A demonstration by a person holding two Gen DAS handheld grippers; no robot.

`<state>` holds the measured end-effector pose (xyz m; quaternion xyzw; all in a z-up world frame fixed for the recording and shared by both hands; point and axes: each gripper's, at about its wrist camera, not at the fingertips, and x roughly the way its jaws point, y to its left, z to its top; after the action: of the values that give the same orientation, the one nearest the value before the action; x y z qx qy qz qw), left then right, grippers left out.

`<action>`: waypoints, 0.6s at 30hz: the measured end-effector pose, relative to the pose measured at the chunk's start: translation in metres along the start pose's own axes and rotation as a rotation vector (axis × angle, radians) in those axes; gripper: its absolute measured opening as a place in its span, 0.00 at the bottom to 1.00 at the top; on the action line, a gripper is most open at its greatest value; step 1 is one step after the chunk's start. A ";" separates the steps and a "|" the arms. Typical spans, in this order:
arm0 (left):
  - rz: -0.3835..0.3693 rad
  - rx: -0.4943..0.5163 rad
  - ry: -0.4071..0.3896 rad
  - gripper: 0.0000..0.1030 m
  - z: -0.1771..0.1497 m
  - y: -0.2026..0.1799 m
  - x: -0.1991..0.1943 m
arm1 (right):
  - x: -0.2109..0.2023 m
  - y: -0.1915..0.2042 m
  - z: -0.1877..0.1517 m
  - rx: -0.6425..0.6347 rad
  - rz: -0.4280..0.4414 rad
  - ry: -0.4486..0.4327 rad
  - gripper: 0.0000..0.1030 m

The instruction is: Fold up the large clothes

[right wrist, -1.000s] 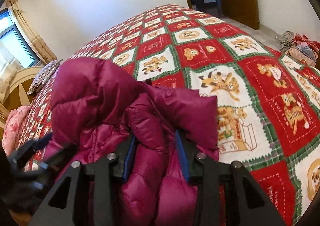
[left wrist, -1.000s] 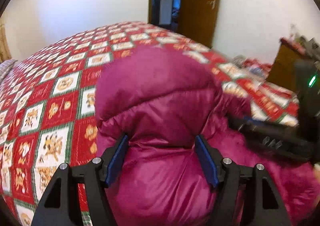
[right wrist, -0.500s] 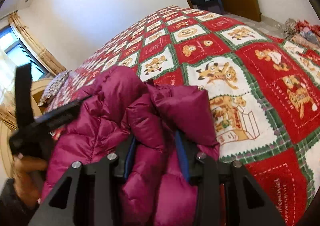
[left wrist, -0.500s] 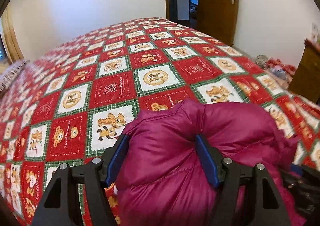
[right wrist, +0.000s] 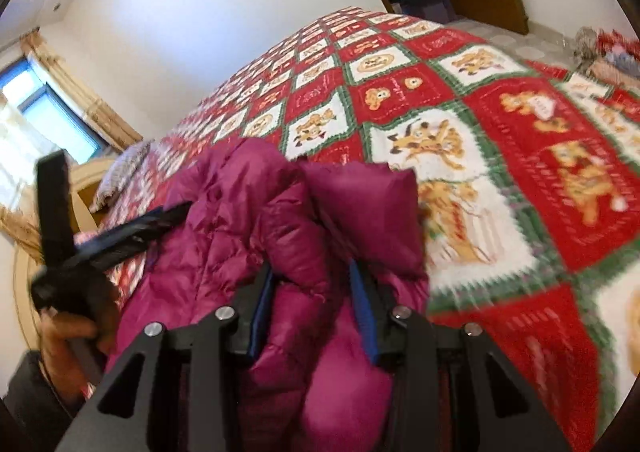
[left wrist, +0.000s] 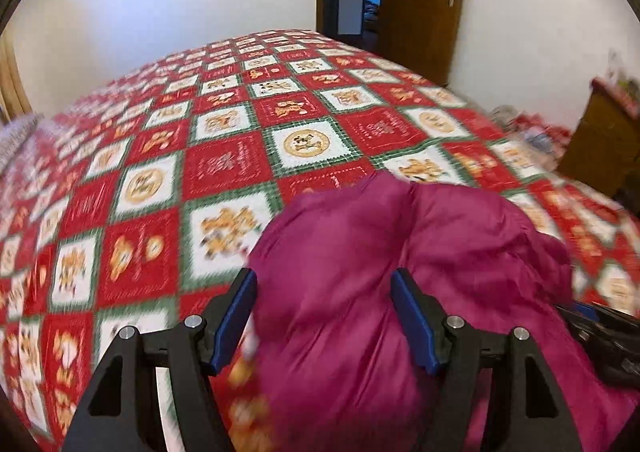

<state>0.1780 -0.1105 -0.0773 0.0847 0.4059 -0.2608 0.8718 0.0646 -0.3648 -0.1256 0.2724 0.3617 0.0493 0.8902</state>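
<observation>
Fingers on the left gripper (left wrist: 324,322) are spread wide around a fat bunch of the magenta puffer jacket (left wrist: 380,292), apparently gripping it. On the right gripper (right wrist: 316,304) they're narrower, with a thick fold between the pads, and easing open. Jacket's sitting bunched at the near edge of the bed (left wrist: 224,164), on the patchwork quilt. Looks doubled over already, but still lumpy, so I'd guess flattening and a tidy final fold are left.

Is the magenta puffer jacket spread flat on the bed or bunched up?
Bunched up: the puffer jacket sits heaped in puffy folds on the quilt, not flat.
</observation>
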 end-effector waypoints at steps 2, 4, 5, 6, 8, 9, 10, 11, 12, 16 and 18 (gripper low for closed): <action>-0.040 -0.035 -0.017 0.68 -0.012 0.016 -0.028 | -0.019 0.003 -0.004 -0.016 -0.036 0.008 0.52; -0.053 -0.063 -0.032 0.69 -0.024 0.028 -0.046 | -0.037 0.006 -0.005 -0.022 -0.056 0.001 0.59; -0.056 -0.085 -0.037 0.72 -0.034 0.035 -0.057 | -0.045 0.007 -0.006 -0.026 -0.060 -0.005 0.59; -0.057 -0.098 -0.040 0.72 -0.041 0.038 -0.063 | -0.055 0.010 -0.006 -0.033 -0.063 -0.011 0.59; -0.064 -0.112 -0.037 0.73 -0.051 0.043 -0.069 | -0.071 0.018 -0.004 -0.046 -0.081 -0.017 0.59; -0.068 -0.116 -0.034 0.73 -0.054 0.043 -0.068 | -0.074 0.021 0.000 -0.048 -0.083 -0.020 0.59; -0.072 -0.126 -0.028 0.73 -0.056 0.043 -0.067 | -0.078 0.027 0.004 -0.047 -0.078 -0.027 0.67; -0.092 -0.158 -0.014 0.73 -0.059 0.043 -0.063 | -0.082 0.034 0.009 -0.045 -0.067 -0.036 0.73; -0.120 -0.185 -0.003 0.73 -0.061 0.043 -0.060 | -0.085 0.043 0.015 -0.038 -0.059 -0.047 0.89; -0.277 -0.311 0.036 0.73 -0.067 0.031 -0.044 | -0.059 0.058 0.031 0.003 -0.068 0.018 1.00; -0.275 -0.306 0.043 0.73 -0.069 0.022 -0.040 | -0.037 0.061 0.029 -0.033 -0.121 0.056 1.00</action>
<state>0.1219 -0.0513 -0.0939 -0.0996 0.4671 -0.3109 0.8218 0.0634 -0.3366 -0.0534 0.2338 0.4013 0.0090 0.8856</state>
